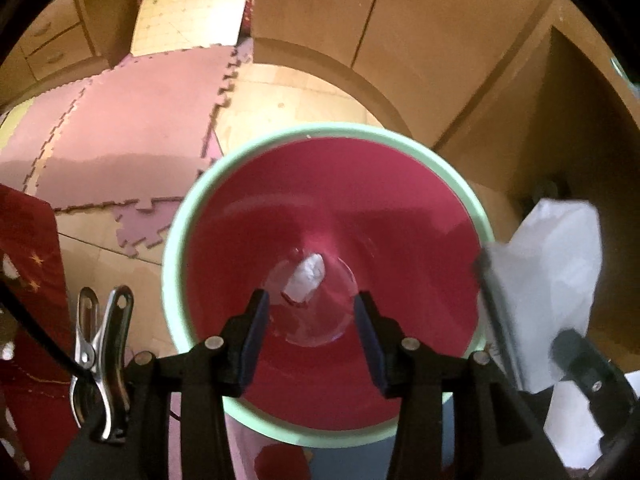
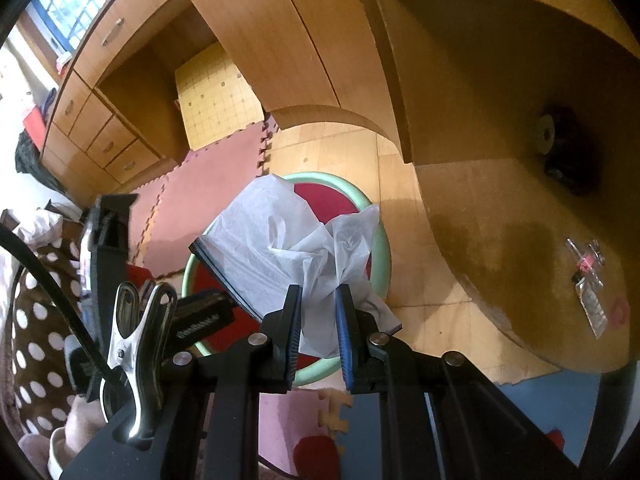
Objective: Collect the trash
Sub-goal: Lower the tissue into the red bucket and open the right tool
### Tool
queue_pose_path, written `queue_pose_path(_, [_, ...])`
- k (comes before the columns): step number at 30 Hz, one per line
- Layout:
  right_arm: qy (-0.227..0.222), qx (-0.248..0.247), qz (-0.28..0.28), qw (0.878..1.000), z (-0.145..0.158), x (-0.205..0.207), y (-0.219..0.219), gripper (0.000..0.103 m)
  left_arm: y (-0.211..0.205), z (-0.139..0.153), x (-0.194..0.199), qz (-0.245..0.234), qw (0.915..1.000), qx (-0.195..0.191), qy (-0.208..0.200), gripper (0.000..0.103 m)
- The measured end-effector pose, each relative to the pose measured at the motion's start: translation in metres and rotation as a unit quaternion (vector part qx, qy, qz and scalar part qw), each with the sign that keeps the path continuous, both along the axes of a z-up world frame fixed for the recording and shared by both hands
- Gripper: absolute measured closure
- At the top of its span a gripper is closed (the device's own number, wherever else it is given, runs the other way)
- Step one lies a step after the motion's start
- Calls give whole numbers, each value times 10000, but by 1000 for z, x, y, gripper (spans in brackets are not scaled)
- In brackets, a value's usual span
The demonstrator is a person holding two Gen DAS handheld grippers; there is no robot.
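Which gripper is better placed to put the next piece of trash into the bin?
The right. The right gripper is shut on the white plastic bag directly over the red bin, so it could let go there. The left gripper is open and empty above the bin, where one crumpled scrap lies.

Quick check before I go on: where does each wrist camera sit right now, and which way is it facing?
Left wrist: on the left gripper, looking steeply down into the red bin with its green rim; a crumpled white scrap lies at the bottom; its own open fingers show.
Right wrist: on the right gripper, angled down at floor and bin; its fingers pinch a white plastic bag.
Shared: both show the bin, the bag, the foam mats and the wooden cabinets.
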State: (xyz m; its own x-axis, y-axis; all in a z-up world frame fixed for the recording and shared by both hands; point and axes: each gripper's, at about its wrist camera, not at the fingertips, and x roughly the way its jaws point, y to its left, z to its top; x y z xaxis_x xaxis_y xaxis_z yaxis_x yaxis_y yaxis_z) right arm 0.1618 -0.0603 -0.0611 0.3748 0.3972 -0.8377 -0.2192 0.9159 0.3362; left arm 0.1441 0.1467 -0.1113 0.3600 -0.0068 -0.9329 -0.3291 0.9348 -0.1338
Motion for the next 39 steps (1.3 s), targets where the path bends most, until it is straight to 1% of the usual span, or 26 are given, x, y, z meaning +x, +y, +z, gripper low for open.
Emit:
queue_pose_path(9, [89, -153, 91, 9998, -13, 9, 13, 86, 9, 14, -3, 223, 9995, 126, -178, 57])
queue_pose_path(24, [176, -342, 266, 9989, -36, 16, 36, 85, 23, 10, -8, 390, 9991, 30, -137, 57])
queue_pose_path(27, [296, -148, 245, 9992, -39, 18, 35, 82, 25, 11, -9, 381, 9991, 28, -156, 57])
queue_pose_path(29, [355, 23, 173, 9992, -39, 20, 33, 75, 26, 11, -9, 383, 9991, 16, -160, 57])
queue_pose_path(32, [261, 84, 184, 9995, -36, 20, 33, 70, 25, 11, -9, 366, 9992, 19, -164, 57])
queue_pose_path(39, [173, 158, 358, 9991, -28, 13, 40, 70, 23, 12, -9, 321, 9993, 45, -188, 57])
